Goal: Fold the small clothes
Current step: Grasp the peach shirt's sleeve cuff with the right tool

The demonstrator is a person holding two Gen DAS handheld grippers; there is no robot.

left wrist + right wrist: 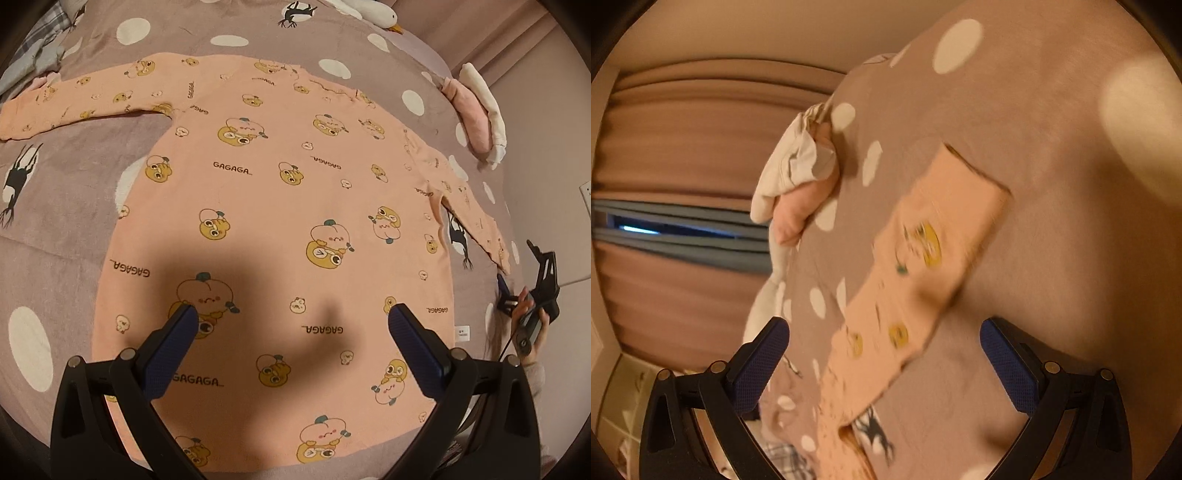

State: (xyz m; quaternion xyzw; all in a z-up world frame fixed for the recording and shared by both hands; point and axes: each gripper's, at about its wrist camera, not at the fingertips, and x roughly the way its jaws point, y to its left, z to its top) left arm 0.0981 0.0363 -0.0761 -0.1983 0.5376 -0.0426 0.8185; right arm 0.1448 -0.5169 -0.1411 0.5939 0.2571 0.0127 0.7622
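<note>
A small pink long-sleeved shirt (pixel 280 199) with cartoon prints and "GAGAGA" lettering lies flat on the bedspread, both sleeves spread out. My left gripper (pixel 291 325) hovers open above the shirt's lower body and casts a shadow on it; nothing is between its blue pads. In the left wrist view the right gripper (pixel 532 291) shows at the right edge, held in a hand just past the right sleeve's cuff. The right wrist view is blurred: the right gripper (pixel 884 347) is open over that sleeve (pixel 923 280), whose cuff points away from it.
The grey-brown bedspread (pixel 66 229) has white dots and black bird prints. Folded pink and white clothes (pixel 476 114) are stacked at its far right edge. A white plush goose (pixel 376 14) lies at the far end. Curtains (pixel 683 147) hang beyond the bed.
</note>
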